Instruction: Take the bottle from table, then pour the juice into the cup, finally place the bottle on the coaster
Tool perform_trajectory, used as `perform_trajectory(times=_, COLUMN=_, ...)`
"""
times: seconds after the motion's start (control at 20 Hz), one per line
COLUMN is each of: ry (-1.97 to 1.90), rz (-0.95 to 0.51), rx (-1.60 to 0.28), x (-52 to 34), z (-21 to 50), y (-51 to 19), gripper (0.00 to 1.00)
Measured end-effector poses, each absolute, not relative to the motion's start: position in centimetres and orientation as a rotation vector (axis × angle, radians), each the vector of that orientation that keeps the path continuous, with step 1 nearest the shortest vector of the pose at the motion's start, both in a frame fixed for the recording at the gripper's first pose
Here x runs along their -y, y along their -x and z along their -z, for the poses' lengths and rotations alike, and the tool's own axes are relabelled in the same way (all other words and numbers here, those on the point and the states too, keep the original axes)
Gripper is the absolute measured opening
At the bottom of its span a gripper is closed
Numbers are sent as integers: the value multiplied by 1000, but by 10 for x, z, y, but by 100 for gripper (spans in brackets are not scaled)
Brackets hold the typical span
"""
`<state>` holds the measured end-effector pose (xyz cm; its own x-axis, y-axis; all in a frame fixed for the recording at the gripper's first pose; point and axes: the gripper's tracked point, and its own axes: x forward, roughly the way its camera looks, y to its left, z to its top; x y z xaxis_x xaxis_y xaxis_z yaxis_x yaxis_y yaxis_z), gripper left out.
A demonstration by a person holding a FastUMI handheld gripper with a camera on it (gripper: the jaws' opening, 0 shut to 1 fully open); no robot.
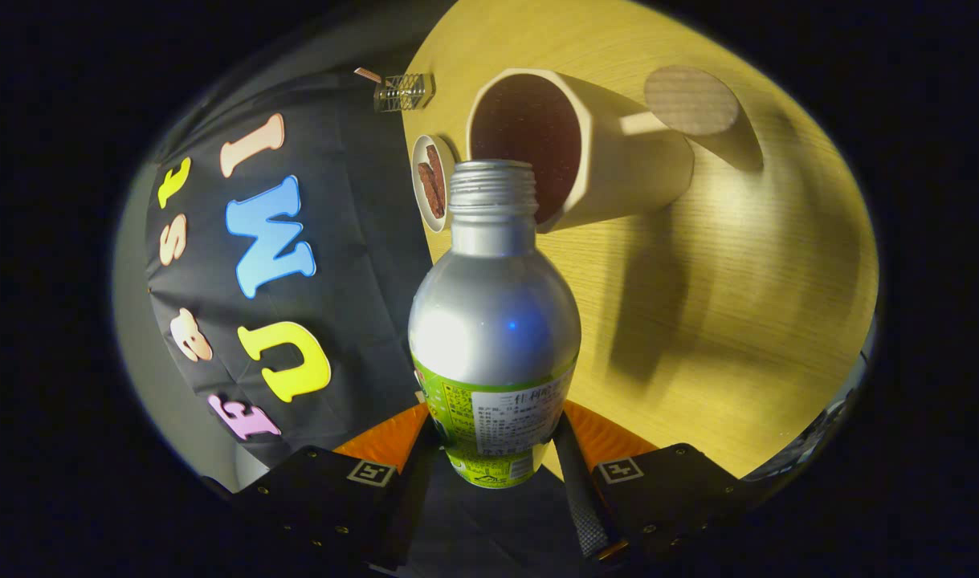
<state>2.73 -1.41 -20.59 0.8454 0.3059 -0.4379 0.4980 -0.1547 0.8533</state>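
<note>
My gripper [493, 437] is shut on a silver metal bottle [495, 321] with a green label, both fingers pressing its lower body. The whole view is rolled sideways, so the bottle is tipped. Its open threaded neck [491, 189] points at the mouth of a cream cup [585, 152] just beyond it, whose dark inside faces me. A round brown coaster [691, 100] lies on the wooden table [746, 281] past the cup. No stream of juice is visible.
A small white dish [433, 183] with brown pieces sits beside the cup, near the table's edge. A small wire-mesh holder [403, 91] stands further along that edge. The black cloth wall [352, 265] rises behind the table.
</note>
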Motion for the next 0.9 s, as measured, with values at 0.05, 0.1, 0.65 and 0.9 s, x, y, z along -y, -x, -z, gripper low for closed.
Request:
perform_trajectory(times=0.05, ry=-1707, rz=191, rx=-619, x=17, z=208, y=-26, gripper=76)
perform_trajectory(times=0.1, ry=-1663, rz=191, rx=-617, x=19, z=211, y=-26, gripper=76)
perform_trajectory(times=0.65, ry=-1180, rz=222, rx=-619, x=19, z=235, y=-15, gripper=76)
perform_trajectory(times=0.9, ry=-921, rz=246, rx=-575, x=34, z=229, y=-22, gripper=76)
